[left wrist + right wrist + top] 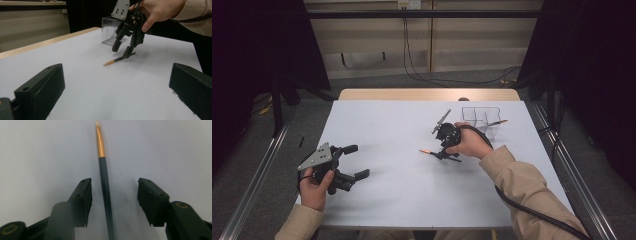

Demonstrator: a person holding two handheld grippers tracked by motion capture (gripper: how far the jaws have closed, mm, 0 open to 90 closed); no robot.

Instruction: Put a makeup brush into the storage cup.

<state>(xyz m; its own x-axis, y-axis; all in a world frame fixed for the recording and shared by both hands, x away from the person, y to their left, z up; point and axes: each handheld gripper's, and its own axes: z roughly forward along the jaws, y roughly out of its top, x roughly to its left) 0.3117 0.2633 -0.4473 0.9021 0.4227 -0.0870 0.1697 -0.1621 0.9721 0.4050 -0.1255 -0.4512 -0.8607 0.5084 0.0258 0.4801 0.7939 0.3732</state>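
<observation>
A thin brush [431, 152] with a dark handle and an orange-gold tip lies flat on the white table [412, 190], right of centre. My right gripper [443, 154] points down over it, one jaw on each side of the handle. In the right gripper view the handle [105, 182] runs up between the two pads with a gap on both sides, nearer the left pad, so the right gripper [114, 181] is open. The left gripper view shows the same brush [113, 61] under the right gripper [122, 52]. My left gripper [354, 161] rests open at the table's near left, holding nothing.
A clear plastic box [481, 117] with dividers stands at the back right, just behind my right hand, and a second orange-tipped stick [498, 122] pokes out of it. A cable trails from my right gripper along the sleeve. Bare table lies between the two grippers.
</observation>
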